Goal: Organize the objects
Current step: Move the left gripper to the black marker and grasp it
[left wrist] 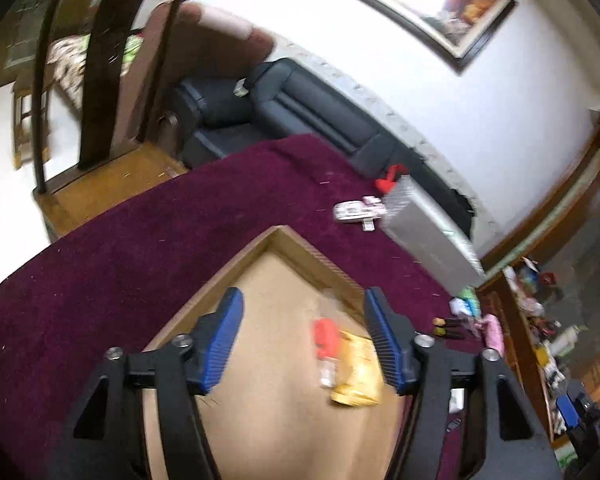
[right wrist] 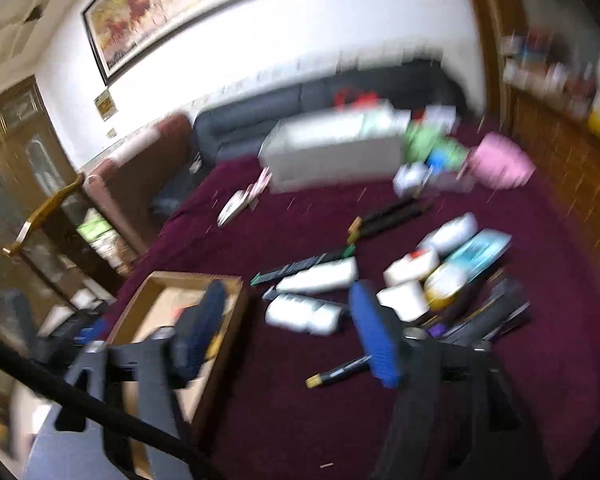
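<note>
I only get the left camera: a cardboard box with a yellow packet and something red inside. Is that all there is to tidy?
Observer: No. The right camera shows white bottles lying loose on the purple cloth, beside the cardboard box.
Visitor: Is the other claw holding one?
Observer: No, the right gripper is open and empty above the cloth.
Visitor: Anything else lying close to it?
Observer: A dark pen with a yellow tip lies just by its right finger, and a teal packet sits further back among the bottles.
</note>
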Tool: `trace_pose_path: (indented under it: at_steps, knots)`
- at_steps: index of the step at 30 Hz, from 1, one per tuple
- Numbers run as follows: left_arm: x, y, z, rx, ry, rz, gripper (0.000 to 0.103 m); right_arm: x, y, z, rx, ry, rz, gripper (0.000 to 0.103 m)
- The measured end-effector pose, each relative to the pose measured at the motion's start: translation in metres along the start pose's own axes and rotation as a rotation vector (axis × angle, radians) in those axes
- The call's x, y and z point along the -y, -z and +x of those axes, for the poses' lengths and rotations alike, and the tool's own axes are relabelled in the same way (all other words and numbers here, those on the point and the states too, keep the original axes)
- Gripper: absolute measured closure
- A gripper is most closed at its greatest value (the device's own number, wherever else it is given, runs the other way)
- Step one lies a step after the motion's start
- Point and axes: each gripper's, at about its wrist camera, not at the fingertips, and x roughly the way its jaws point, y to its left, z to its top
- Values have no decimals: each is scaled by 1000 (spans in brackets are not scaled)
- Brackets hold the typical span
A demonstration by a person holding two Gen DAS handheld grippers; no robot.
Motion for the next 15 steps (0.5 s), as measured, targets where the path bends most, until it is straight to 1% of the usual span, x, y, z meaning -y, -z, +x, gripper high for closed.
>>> trace_pose_path:
  at_steps: [1, 2, 3, 4, 5, 6, 8, 9, 10, 12, 15]
  knots:
    - [9, 2, -8, 8, 32, 16, 42, 3, 4, -9, 51, 26, -12, 15]
    - [14, 3, -15, 14, 56, 27, 39, 6, 6, -12, 83, 32, -18, 15]
    - [21, 6, -22, 17, 84, 36, 36, 12, 10, -14, 110, 27, -19, 13]
    - [29, 11, -26, 11, 117, 44, 34, 22, 12, -10, 108, 36, -1, 13]
    - [35, 14, -28, -2, 146, 53, 34, 31, 13, -6, 92, 53, 21, 13]
    - [43, 19, -27, -37, 180, 76, 34, 48, 14, 5, 45, 65, 77, 13]
    - [61, 32, -20, -103, 210, 145, 34, 73, 17, 19, -21, 50, 164, 13]
    - [69, 37, -17, -124, 216, 181, 34, 88, 20, 28, -59, 58, 212, 13]
    - [81, 45, -13, -153, 217, 240, 34, 105, 25, 37, -94, 71, 262, 13]
    - [104, 64, -4, -204, 206, 357, 34, 130, 37, 44, -121, 91, 328, 13]
    - [136, 90, 12, -284, 208, 475, 35, 162, 56, 56, -149, 103, 420, 13]
